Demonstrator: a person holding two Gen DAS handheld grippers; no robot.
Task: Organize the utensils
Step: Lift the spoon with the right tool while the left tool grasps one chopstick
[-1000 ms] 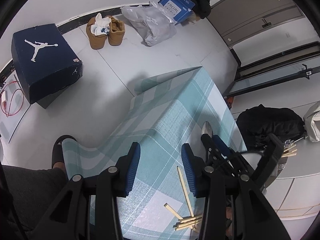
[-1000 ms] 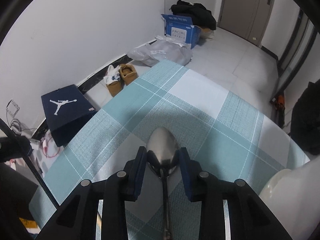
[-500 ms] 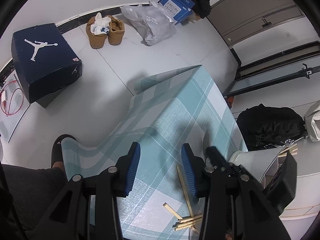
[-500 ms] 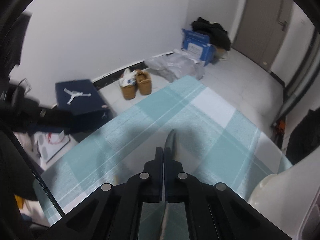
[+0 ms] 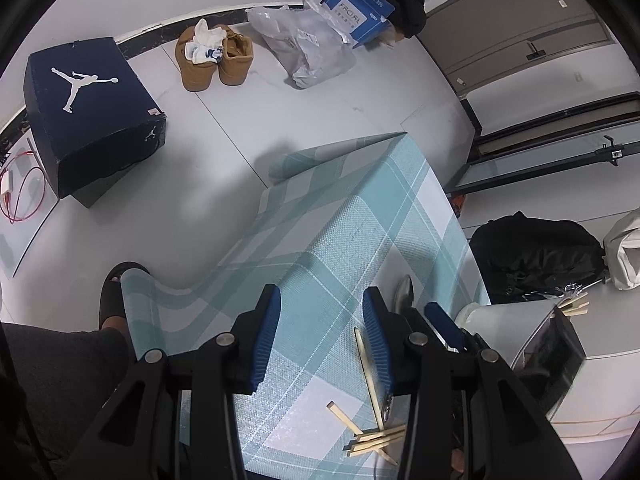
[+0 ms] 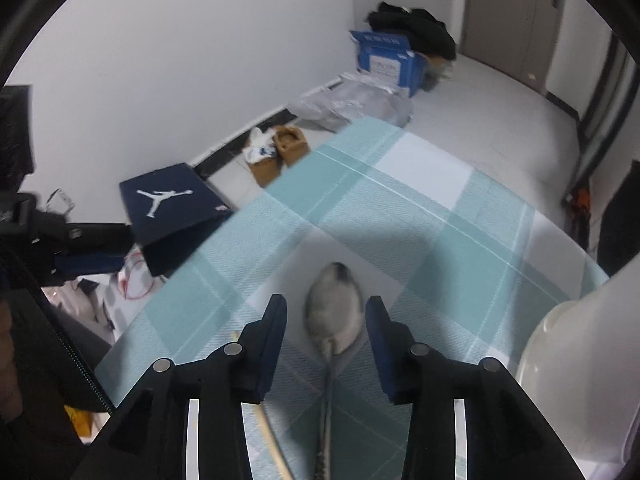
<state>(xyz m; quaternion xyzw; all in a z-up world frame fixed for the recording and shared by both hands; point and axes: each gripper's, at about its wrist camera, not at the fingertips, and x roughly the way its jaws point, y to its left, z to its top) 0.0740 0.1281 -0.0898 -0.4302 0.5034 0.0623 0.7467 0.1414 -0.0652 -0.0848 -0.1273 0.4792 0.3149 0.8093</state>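
Left wrist view: the left claw hangs over a table covered with a teal and white checked cloth. Its two blue-padded jaws stand apart, and only cloth shows between them. Just right of the right-hand pad, a single wooden chopstick lies on the cloth, and a small heap of more chopsticks lies at its near end. Further right, the black frame of the right claw comes into view, with the bowl of a metal spoon showing beyond it. A pale rounded container sits at the table's right edge. On the floor beyond are a dark blue shoebox, a pair of tan boots and a black bag. A person's foot in a dark slipper shows at the lower left.

Right wrist view: the right claw has its jaws apart, having just been opening. The spoon lies flat on the cloth between them, bowl pointing away, handle running back under the claw. Neither pad touches it, and it looks slightly blurred. A chopstick lies to the spoon's left, and the pale container stands at the right.
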